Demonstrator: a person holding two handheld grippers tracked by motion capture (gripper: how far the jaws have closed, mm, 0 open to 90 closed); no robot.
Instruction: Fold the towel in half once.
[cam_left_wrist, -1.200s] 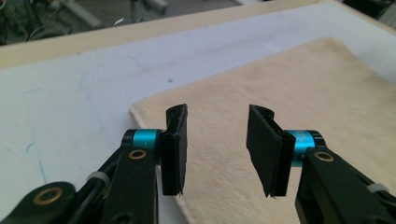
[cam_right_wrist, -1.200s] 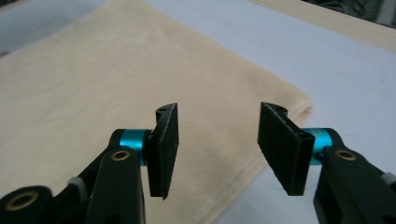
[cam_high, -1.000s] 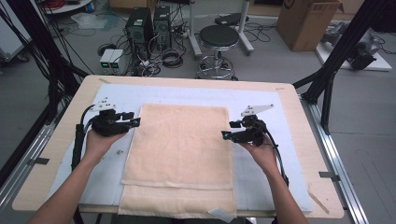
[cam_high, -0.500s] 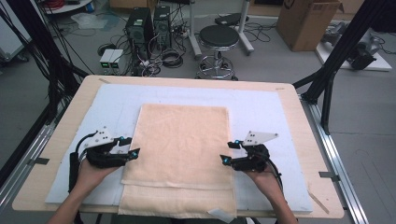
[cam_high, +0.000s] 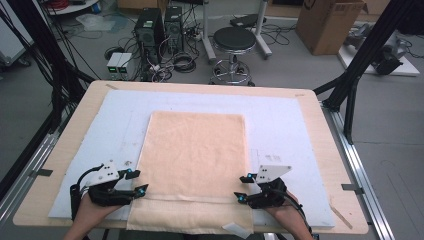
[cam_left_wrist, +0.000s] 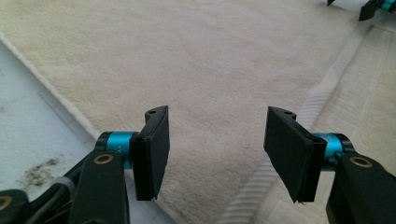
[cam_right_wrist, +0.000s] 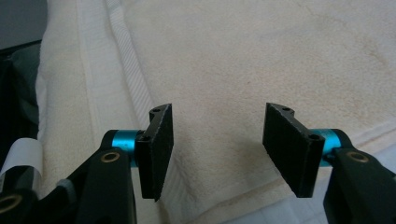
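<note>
Towel (cam_high: 195, 155), beige and folded, lies flat on the pale blue mat (cam_high: 285, 120) along the middle of the wooden table (cam_high: 320, 125); its near end reaches the table's front edge, where a lower layer sticks out past the folded upper layer. Left gripper (cam_high: 137, 182) sits at the towel's near left corner, jaws spread and pointing inward over the cloth; they have just been opening, and in the left gripper view (cam_left_wrist: 215, 156) nothing lies between the pads, only towel beneath them. Right gripper (cam_high: 242, 187) sits at the near right corner, jaws likewise apart and aimed inward; they have just been closing a little, yet the right gripper view (cam_right_wrist: 217, 149) shows the gap empty, with the folded edge below. Each hand (cam_high: 90, 215) enters from the table's front edge. A white label (cam_high: 237, 230) lies on the towel's near edge. Beyond the table stand a round black stool (cam_high: 235, 40), two computer towers (cam_high: 160, 25) among cables, and a cardboard box (cam_high: 327, 22).
</note>
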